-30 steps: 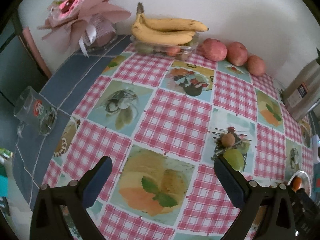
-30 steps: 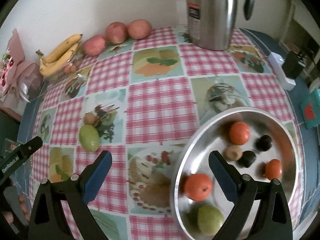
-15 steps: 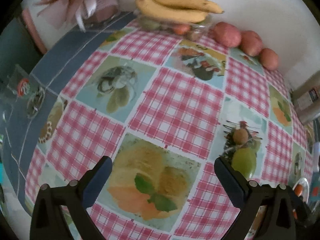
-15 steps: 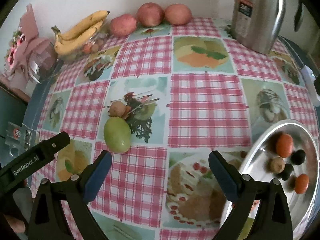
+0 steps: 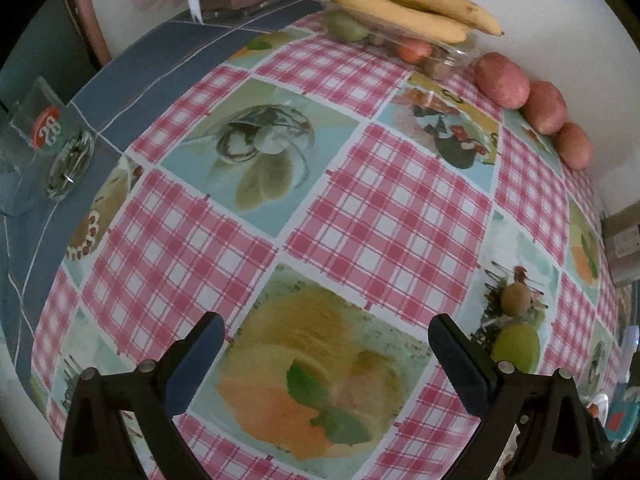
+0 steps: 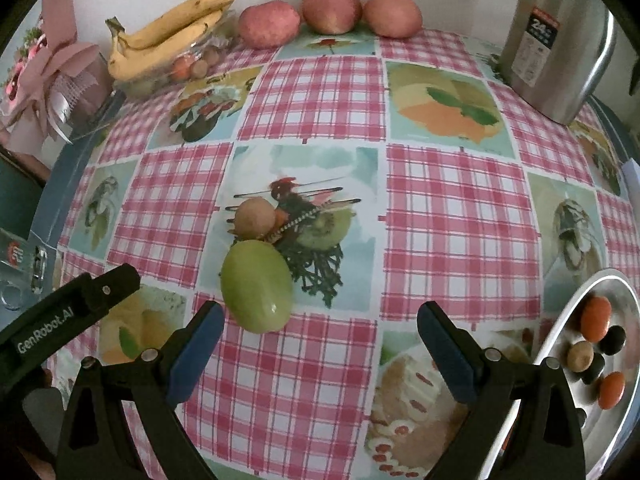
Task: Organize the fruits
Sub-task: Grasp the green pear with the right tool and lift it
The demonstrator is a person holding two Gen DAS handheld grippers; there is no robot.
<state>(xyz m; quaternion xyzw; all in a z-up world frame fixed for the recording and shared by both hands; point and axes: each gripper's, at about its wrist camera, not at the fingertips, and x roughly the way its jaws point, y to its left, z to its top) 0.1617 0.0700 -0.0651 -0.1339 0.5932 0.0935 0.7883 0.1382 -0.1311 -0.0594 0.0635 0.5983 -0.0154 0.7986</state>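
A green mango (image 6: pixel 257 285) lies on the checked tablecloth with a small brown kiwi (image 6: pixel 254 217) touching its far side; both also show in the left wrist view as the mango (image 5: pixel 516 348) and kiwi (image 5: pixel 515 298). My right gripper (image 6: pixel 318 322) hovers open just in front of the mango, nothing between its fingers. My left gripper (image 5: pixel 326 334) is open over bare cloth, left of the fruit. A metal bowl (image 6: pixel 560 328) at the right edge holds oranges (image 6: pixel 596 317), a kiwi and dark fruits.
Bananas (image 6: pixel 168 36) rest on a clear box of fruit at the back left, with three red apples (image 6: pixel 330 2) along the wall. A steel thermos (image 6: pixel 556 36) stands back right. A bouquet (image 6: pixel 44 68) and a glass (image 5: pixel 48 148) sit at the left.
Both grippers moved left and forward over the table. In the right wrist view the bowl slid to the right edge and the mango and kiwi came close to the fingers.
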